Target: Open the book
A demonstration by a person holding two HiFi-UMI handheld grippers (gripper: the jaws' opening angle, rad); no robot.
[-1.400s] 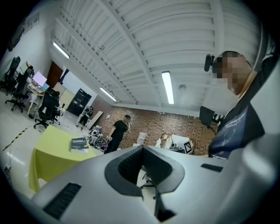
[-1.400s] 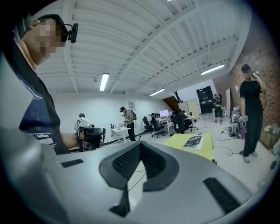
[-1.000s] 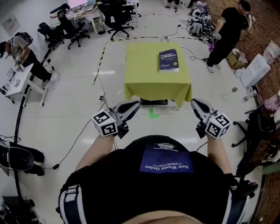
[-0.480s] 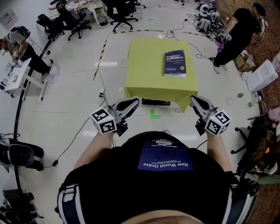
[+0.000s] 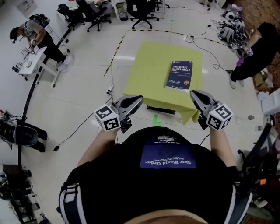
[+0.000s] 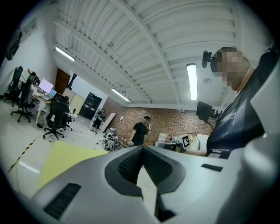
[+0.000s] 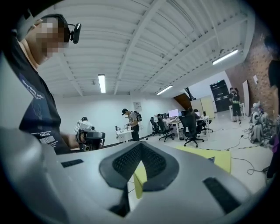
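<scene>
table (image 5: 148,65): square, draped in a yellow-green cloth, at 12 o'clock from the person; its near edge lies between both grippers and the book.
book (image 5: 180,75): closed, dark blue cover up, flat on the cloth toward the table's 3 o'clock side, apart from both grippers.
left gripper (image 5: 138,99): jaws pressed together with nothing between them; held about level, the book at its 2 o'clock.
right gripper (image 5: 194,93): jaws closed tip to tip, holding nothing; in the head view its tip overlaps the cloth's near corner, the book at its 11 o'clock.
under the table: a black bar (image 5: 160,109) along the near side, and a green tape mark (image 5: 155,118) on the floor just in front of it.
floor: black-and-yellow tape (image 5: 114,51) at the table's 10 o'clock.
around: office chairs (image 5: 141,8) at 12 o'clock beyond the table; a person at a white desk (image 5: 30,65) at 10 o'clock; a person in black (image 5: 258,48) at 2 o'clock, near a heap of gear (image 5: 228,30).
</scene>
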